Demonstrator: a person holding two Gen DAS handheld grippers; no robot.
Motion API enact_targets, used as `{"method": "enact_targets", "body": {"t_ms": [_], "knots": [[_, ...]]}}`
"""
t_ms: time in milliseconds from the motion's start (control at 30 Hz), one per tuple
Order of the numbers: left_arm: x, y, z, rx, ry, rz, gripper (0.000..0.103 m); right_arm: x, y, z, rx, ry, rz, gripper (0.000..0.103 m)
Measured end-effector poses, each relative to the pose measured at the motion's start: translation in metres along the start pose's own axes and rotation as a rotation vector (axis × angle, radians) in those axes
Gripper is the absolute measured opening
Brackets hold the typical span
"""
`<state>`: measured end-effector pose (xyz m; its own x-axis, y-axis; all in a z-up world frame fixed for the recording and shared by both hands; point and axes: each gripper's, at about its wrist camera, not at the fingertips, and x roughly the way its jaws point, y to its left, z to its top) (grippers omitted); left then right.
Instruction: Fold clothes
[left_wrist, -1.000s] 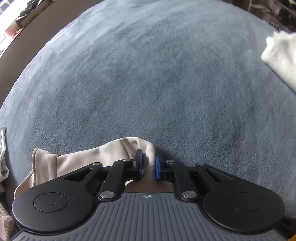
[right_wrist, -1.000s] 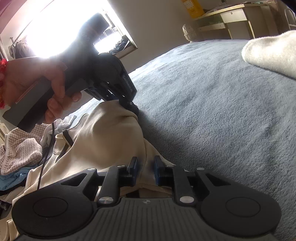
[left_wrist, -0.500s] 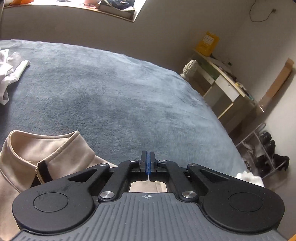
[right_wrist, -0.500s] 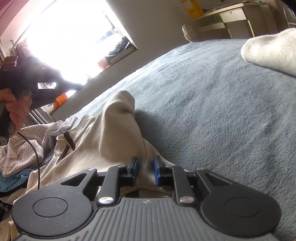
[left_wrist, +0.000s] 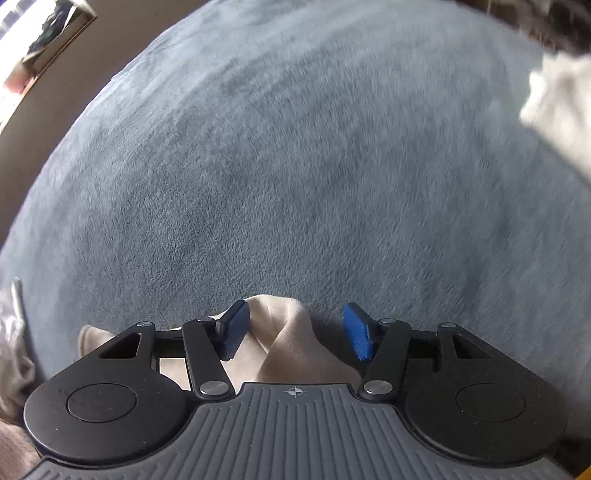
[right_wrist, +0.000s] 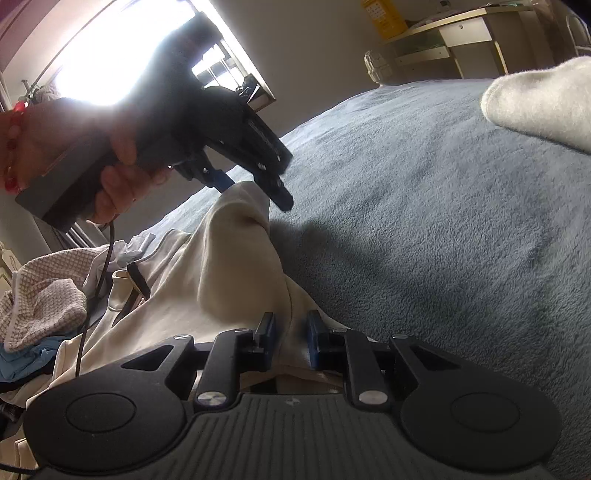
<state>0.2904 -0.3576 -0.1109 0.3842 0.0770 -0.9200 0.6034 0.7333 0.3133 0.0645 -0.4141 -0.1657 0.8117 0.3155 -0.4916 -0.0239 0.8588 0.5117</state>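
Note:
A beige zip-collar garment lies bunched on the blue-grey bed cover. My right gripper is shut on a fold of its near edge. My left gripper is open, its blue pads straddling a raised peak of the beige garment without pinching it. The right wrist view shows the left gripper held in a hand, poised over that peak.
A folded white cloth lies at the far right of the bed; it also shows in the left wrist view. A heap of other clothes sits at the left. A desk and a window are beyond the bed.
My left gripper swung away shut half a second ago, then came back down over the garment's peak with its jaws wide open. My right gripper has held still on the fold.

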Motion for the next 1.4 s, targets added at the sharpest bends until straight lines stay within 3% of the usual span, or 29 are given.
{"method": "enact_targets", "body": {"t_ms": [100, 167, 267, 500, 700, 833, 1067, 1200, 1300, 1400], "knots": [[0.01, -0.007, -0.001, 0.061, 0.026, 0.014, 0.04, 0.0, 0.0, 0.0, 0.004, -0.002, 0.004, 0.018], [0.005, 0.004, -0.005, 0.03, 0.002, 0.0, 0.017, -0.001, -0.001, 0.0, 0.006, -0.003, 0.006, 0.018], [-0.008, 0.026, -0.015, -0.052, -0.062, -0.032, 0.009, -0.001, -0.001, 0.0, 0.01, -0.005, 0.01, 0.018], [-0.052, 0.085, -0.092, -0.376, -0.4, -0.209, 0.006, -0.001, -0.003, 0.0, 0.016, -0.009, 0.017, 0.018], [-0.047, 0.107, -0.119, -0.703, -0.548, -0.371, 0.003, 0.0, -0.003, 0.0, 0.016, -0.01, 0.017, 0.018], [-0.041, 0.105, -0.108, -0.772, -0.606, -0.406, 0.002, 0.0, -0.003, 0.0, 0.014, -0.009, 0.015, 0.018], [-0.025, 0.096, -0.1, -0.878, -0.689, -0.388, 0.0, 0.001, -0.003, 0.0, 0.015, -0.009, 0.014, 0.018], [-0.022, 0.111, -0.104, -0.978, -0.672, -0.432, 0.0, 0.001, -0.003, 0.0, 0.014, -0.006, 0.012, 0.018], [-0.042, 0.112, -0.114, -0.873, -0.696, -0.427, 0.002, 0.001, -0.002, 0.0, 0.015, -0.002, 0.011, 0.018], [-0.06, 0.098, -0.138, -0.726, -0.677, -0.399, 0.018, 0.001, -0.002, 0.002, 0.014, 0.009, 0.008, 0.018]]}}
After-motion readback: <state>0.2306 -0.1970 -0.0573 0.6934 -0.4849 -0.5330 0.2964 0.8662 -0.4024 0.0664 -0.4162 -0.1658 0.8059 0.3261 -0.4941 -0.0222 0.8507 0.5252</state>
